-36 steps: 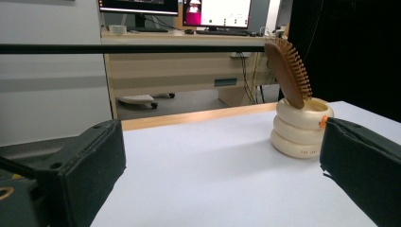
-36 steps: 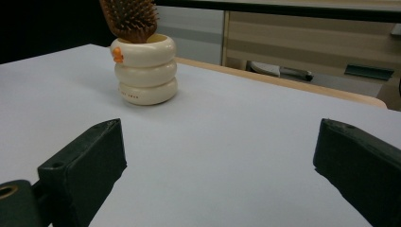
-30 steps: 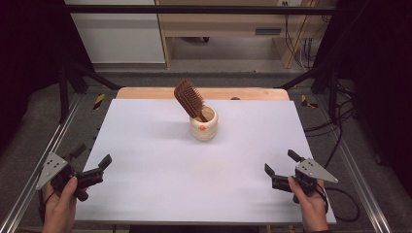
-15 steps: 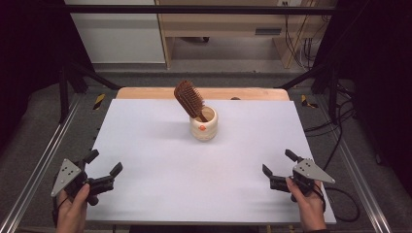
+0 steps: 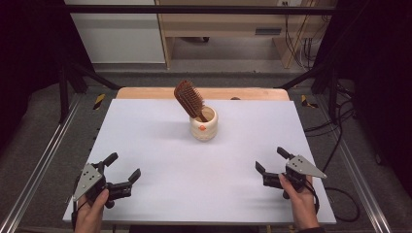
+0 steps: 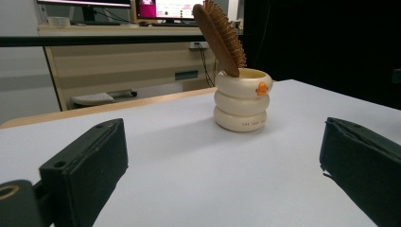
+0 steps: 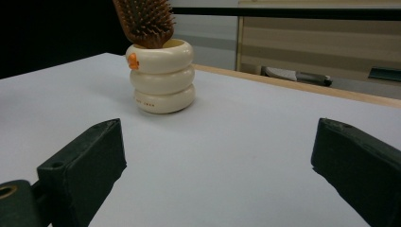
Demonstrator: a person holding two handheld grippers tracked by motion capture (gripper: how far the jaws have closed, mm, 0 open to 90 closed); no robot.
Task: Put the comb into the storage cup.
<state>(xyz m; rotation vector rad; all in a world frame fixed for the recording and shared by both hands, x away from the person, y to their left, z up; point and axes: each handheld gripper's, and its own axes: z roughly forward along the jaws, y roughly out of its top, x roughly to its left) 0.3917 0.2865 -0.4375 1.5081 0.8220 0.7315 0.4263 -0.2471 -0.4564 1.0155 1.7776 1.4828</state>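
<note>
white table (image 5: 160,145), high view. cream cup (image 5: 203,124) stands upright on the far half of the sheet, a little right of centre. it is shaped like three stacked rings, with a small orange mark on the top ring. wooden hairbrush (image 5: 190,99) stands handle-down in the cup, head leaning to the left and back, bristles facing the right side.

left gripper (image 5: 123,167) low at the near left corner of the table, held in the person's left hand (image 5: 90,213). jaws wide apart, nothing between them, pointing toward the middle of the table. grey three-cornered plate on top.

right gripper (image 5: 271,160) near the near right edge, held in the right hand (image 5: 300,201). jaws wide apart, nothing held. cable trails off to the right.

both grippers well apart from the cup and from each other.

left gripper view: cup (image 6: 242,100) ahead, between the two spread jaws, brush (image 6: 219,37) tilted up-left out of it. right gripper view: cup (image 7: 161,76) ahead and left, brush head (image 7: 144,21) cut by the top edge. bare sheet lies between the jaws in both.
</note>
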